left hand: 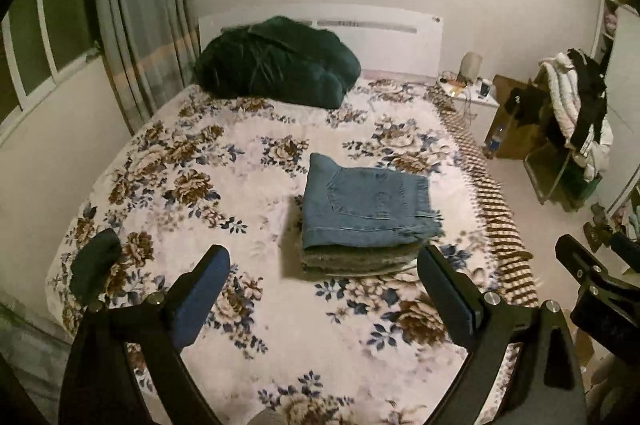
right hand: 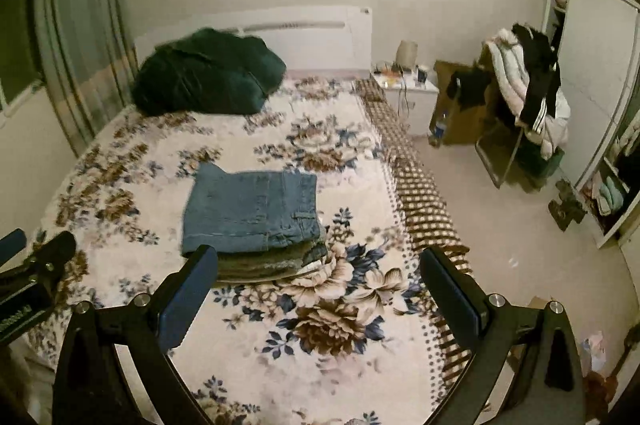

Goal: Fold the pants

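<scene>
The folded blue denim pants (left hand: 366, 203) lie as a squared packet on top of a small stack of other folded garments (left hand: 356, 259), near the middle of the white floral-patterned bed cover (left hand: 248, 153), slightly toward its 3 o'clock edge. Both grippers hang above the bed's near end, well apart from the stack: the left gripper (left hand: 324, 289) has its jaws spread wide with nothing between them, and the right gripper (right hand: 318, 289) is likewise spread and empty. The fold looks finished, so the sensible course is to leave the packet undisturbed and keep both grippers clear of its edges. A dark green bundled blanket (left hand: 276, 61) sits at 12 o'clock by the white headboard (left hand: 392, 37).
</scene>
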`<action>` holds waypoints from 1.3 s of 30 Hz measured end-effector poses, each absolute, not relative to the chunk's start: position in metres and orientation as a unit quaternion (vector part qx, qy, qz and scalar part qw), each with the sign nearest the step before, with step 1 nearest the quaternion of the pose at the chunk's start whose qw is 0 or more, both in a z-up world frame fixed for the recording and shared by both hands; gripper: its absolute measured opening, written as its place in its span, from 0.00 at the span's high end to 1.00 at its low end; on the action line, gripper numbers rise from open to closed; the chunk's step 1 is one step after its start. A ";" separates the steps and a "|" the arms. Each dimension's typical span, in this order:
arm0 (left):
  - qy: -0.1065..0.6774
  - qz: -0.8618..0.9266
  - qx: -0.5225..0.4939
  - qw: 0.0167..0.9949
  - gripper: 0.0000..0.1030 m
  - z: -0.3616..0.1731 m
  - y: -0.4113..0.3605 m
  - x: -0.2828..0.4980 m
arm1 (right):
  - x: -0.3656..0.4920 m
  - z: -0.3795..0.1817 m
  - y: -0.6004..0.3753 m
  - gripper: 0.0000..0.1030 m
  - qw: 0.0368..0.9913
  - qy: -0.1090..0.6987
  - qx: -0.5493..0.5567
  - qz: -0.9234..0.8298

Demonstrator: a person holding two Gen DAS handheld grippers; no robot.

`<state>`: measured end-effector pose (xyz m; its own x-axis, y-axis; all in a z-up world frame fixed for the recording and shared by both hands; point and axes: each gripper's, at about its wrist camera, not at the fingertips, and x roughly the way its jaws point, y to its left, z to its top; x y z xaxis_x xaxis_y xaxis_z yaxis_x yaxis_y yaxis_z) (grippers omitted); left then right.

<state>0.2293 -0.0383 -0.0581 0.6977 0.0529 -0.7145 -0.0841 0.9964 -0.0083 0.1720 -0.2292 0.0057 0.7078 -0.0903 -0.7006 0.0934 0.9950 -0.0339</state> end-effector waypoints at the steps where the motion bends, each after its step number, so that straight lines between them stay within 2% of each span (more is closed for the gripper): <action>1: 0.384 0.037 -0.021 0.923 0.07 -0.051 -0.040 0.220 | 0.157 0.020 -0.229 0.00 0.928 0.371 -0.001 -0.048; 10: 0.363 0.044 -0.036 0.930 0.07 0.003 -0.049 0.145 | 0.044 0.114 -0.234 0.00 0.944 0.329 -0.008 -0.034; 15: 0.359 0.042 -0.032 0.932 0.07 0.018 -0.049 0.120 | 0.005 0.144 -0.233 0.00 0.946 0.322 -0.011 -0.034; 23: 0.351 0.050 -0.023 0.935 0.07 0.025 -0.044 0.100 | -0.021 0.156 -0.227 0.00 0.945 0.327 0.011 -0.020; 25: 0.349 0.053 -0.020 0.935 0.00 0.025 -0.042 0.097 | -0.023 0.156 -0.224 0.00 0.946 0.325 0.005 -0.021; 39: 0.352 0.059 -0.018 0.934 0.00 0.026 -0.042 0.086 | -0.015 0.155 -0.220 0.00 0.944 0.328 -0.003 -0.020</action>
<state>0.0859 -0.0417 0.0262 0.7453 0.0973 -0.6596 -0.1221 0.9925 0.0084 -0.0152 -0.2199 0.1555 0.7840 -0.0390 -0.6195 0.0353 0.9992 -0.0182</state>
